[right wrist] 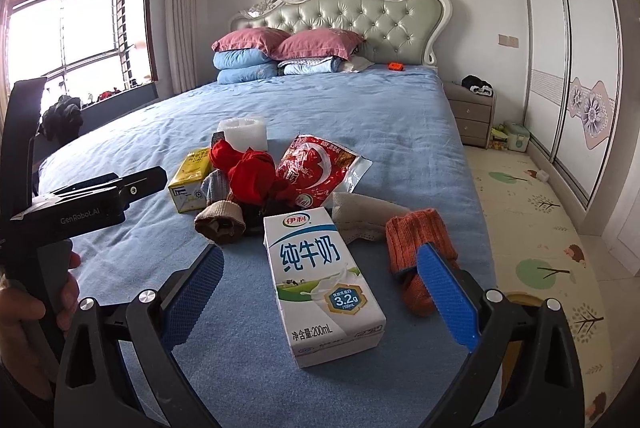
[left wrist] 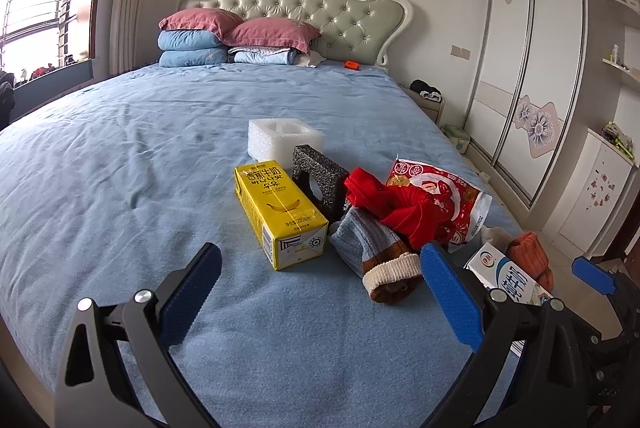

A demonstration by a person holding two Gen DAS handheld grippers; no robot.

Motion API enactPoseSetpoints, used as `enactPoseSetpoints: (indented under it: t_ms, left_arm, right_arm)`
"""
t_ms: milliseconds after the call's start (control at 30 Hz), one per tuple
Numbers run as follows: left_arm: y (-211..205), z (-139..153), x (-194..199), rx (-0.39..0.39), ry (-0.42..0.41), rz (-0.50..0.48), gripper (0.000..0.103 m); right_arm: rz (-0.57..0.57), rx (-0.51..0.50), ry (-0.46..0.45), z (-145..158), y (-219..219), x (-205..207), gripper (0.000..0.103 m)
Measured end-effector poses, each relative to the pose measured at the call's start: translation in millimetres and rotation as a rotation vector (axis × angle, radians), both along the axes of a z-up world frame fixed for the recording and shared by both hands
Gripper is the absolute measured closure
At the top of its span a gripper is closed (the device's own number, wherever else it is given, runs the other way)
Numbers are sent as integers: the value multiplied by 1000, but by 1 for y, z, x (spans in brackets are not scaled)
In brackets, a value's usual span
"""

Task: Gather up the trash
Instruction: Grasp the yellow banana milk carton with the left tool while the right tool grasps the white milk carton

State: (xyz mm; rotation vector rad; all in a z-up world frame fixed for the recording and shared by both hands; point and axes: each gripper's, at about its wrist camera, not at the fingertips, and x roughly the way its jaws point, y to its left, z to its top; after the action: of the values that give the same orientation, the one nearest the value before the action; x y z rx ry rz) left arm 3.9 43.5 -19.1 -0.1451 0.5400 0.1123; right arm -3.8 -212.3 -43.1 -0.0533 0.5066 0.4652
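Two grippers hover spread wide over a heap of trash and socks on the bed, nothing held yet.

Both blue-padded jaws of the right gripper (right wrist: 320, 292) stand apart on either side of the white milk carton (right wrist: 320, 284), which lies flat on the blue bedspread (right wrist: 360, 116), probably lined up as the first pick. Likewise open and empty, the left gripper (left wrist: 320, 288) faces the yellow banana-milk carton (left wrist: 280, 212) and a striped sock (left wrist: 380, 256) just beside it. Farther out lie red socks (left wrist: 396, 204) draped over a red snack wrapper (left wrist: 444, 188), a black foam piece (left wrist: 316, 176), a white foam block (left wrist: 284, 140) and an orange sock (right wrist: 420, 240). Clothing mingles with rubbish, so picks likely need sorting.
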Motion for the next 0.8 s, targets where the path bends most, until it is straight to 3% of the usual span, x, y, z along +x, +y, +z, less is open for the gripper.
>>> enactPoseSetpoints:
  t_ms: [100, 300, 400, 467, 500, 533, 800]
  left_arm:
    - [0, -2, 3, 5, 14, 3, 4]
    - [7, -7, 7, -20, 43, 29, 4]
    - [10, -9, 8, -20, 55, 41, 4]
    - [11, -10, 8, -18, 61, 47, 4]
    - [12, -10, 9, -20, 65, 47, 4]
    - [13, -11, 10, -23, 68, 48, 4]
    - [22, -12, 27, -42, 91, 100, 4]
  right_arm:
    - [30, -39, 22, -1, 0, 6, 9]
    - [142, -139, 95, -8, 13, 23, 22]
    - [140, -220, 122, -17, 22, 33, 26]
    - [122, -258, 157, -23, 26, 40, 34]
    - [132, -255, 169, -24, 26, 42, 45]
    - [147, -246, 178, -25, 27, 42, 47]
    - [165, -147, 154, -14, 20, 35, 48]
